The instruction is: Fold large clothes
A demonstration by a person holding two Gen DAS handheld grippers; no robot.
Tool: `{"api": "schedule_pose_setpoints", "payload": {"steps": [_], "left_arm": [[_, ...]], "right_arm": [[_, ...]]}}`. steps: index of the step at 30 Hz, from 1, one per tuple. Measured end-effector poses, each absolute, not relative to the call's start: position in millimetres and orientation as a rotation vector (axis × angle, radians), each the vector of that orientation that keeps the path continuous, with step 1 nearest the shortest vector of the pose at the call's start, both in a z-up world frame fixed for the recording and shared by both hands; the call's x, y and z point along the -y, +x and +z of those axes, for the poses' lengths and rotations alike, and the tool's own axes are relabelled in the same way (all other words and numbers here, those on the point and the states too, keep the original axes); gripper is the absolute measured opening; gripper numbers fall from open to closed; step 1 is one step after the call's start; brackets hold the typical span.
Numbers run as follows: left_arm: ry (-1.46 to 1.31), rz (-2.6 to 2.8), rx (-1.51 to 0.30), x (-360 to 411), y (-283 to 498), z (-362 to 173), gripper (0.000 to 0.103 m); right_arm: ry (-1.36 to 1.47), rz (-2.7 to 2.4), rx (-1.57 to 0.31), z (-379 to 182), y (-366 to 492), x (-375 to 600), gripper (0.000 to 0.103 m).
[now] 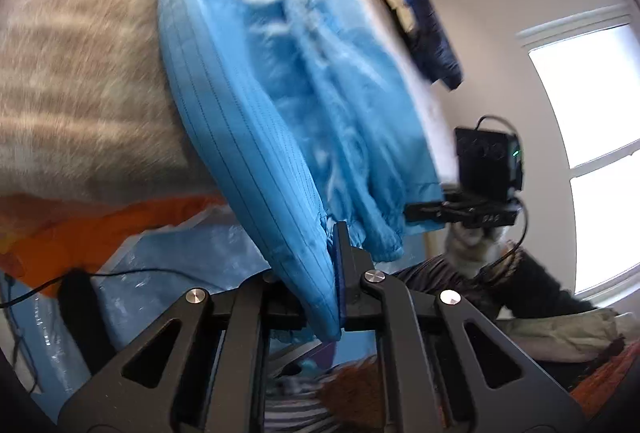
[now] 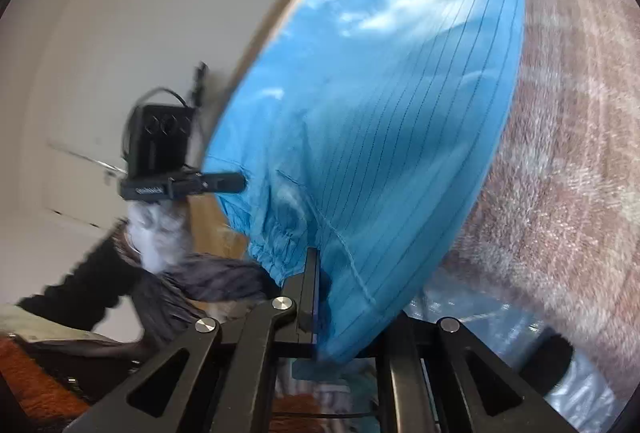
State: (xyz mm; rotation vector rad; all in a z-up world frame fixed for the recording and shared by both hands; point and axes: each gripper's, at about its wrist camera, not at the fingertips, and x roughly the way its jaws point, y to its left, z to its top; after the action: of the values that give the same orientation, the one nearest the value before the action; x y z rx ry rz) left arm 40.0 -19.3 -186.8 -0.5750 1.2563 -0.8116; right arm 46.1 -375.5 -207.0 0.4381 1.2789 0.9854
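Left wrist: both my jaws clamped on blue garment (image 1: 280, 81) at its gathered hem; thin, slick, floppy—grip seams, not loose cloth.

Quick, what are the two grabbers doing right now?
Left gripper: closed, holding the blue garment.
Right gripper: closed, holding the same blue garment.

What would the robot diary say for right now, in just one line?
step: lifting blue garment off fuzzy blanket | left gripper: shut on blue garment | right gripper: shut on blue garment | fold: not yet done
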Motion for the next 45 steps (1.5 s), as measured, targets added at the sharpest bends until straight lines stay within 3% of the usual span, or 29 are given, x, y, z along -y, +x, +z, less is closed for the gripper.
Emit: {"api": "schedule_pose_setpoints", "payload": {"steps": [8, 20, 42, 44, 45], "left_arm": [[-0.778, -0.799, -1.151, 13, 61, -159, 0.007], [-0.747, -0.733, -1.024, 32, 130, -116, 0.007], [-0.868, -0.523, -1.112, 28, 243, -185, 0.007], [-0.856, -0.516, -1.115, 28, 246, -186, 0.013], [-0.850, -0.507, -1.117, 29, 247, -186, 0.023]], "right_arm": [[0.504, 1.007, -1.224, -200, 53, 382, 0.004], [0.506, 0.961, -1.080, -149, 113, 384, 0.004], [0.541, 0.691, -1.157, -196, 260, 357, 0.004], [0.554, 0.675, -1.163, -197, 259, 360, 0.005], [0.561, 0.667, -1.163, -197, 259, 363, 0.010]]}}
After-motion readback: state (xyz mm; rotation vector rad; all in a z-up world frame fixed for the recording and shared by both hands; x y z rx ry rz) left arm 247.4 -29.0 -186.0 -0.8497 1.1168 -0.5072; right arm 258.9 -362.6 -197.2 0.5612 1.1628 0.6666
